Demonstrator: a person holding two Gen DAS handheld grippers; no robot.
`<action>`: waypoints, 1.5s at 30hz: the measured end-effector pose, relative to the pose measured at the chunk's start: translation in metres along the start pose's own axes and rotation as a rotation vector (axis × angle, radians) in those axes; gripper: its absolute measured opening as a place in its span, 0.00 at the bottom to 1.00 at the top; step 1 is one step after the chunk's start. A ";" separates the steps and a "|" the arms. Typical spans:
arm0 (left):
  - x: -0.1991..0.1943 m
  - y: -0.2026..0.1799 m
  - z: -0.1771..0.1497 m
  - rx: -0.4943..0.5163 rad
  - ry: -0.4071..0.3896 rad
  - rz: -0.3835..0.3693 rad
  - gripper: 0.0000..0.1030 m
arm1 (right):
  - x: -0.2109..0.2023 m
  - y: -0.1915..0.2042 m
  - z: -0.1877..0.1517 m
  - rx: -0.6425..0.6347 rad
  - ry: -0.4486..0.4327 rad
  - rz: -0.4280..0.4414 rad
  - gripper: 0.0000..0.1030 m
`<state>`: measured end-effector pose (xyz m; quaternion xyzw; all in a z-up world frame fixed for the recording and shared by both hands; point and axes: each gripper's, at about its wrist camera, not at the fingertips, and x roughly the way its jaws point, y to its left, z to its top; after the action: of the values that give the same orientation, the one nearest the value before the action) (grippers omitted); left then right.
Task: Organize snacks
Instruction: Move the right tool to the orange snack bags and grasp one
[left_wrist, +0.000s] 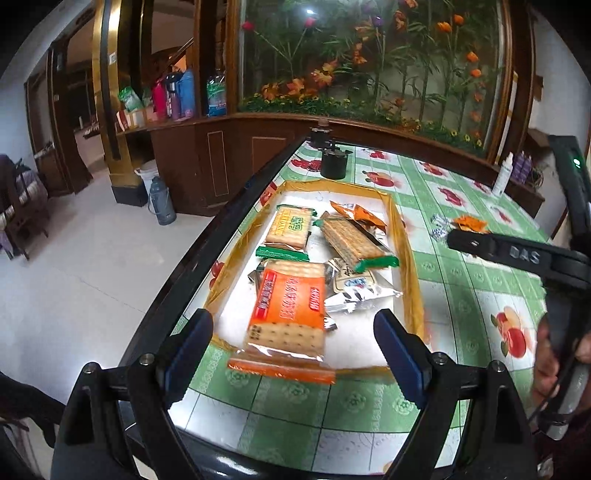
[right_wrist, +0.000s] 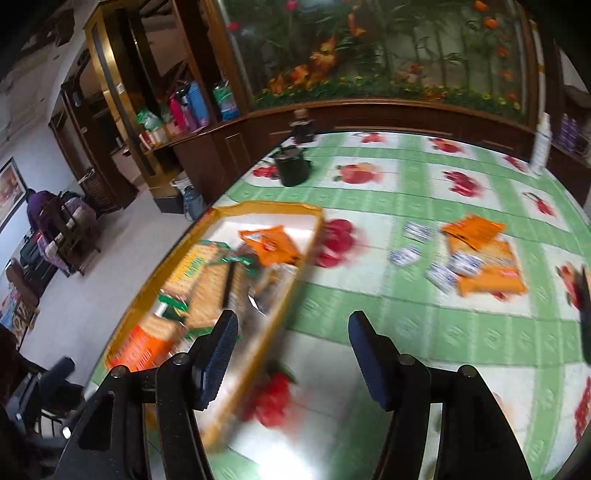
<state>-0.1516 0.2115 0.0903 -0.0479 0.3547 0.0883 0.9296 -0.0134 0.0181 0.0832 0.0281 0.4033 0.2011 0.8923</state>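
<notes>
Left gripper (left_wrist: 293, 345) and right gripper (right_wrist: 291, 350) both stand apart, holding nothing. Snack packets lie in the gold-rimmed tray (left_wrist: 416, 295); the orange cracker pack (left_wrist: 290, 314) overhangs its near rim. Pack lettering is unreadable; the right gripper's arm reads "DAS".

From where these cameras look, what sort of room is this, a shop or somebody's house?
Most likely a home's living or dining room. A table wears a fruit-print cloth, a wooden cabinet carries thermos flasks and a glass case of artificial flowers, and a tray holds cracker packets.
</notes>
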 end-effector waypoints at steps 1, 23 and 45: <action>-0.002 -0.003 -0.001 0.010 -0.001 0.007 0.86 | -0.004 -0.005 -0.004 0.000 -0.001 -0.009 0.65; 0.003 -0.072 -0.007 0.171 0.057 0.012 0.86 | -0.040 -0.129 -0.044 0.193 -0.020 -0.088 0.65; 0.011 -0.100 -0.014 0.185 0.085 -0.166 0.86 | -0.006 -0.222 0.010 0.409 -0.020 -0.193 0.65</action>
<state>-0.1325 0.1132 0.0753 0.0053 0.3951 -0.0242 0.9183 0.0654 -0.1870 0.0470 0.1715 0.4277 0.0286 0.8870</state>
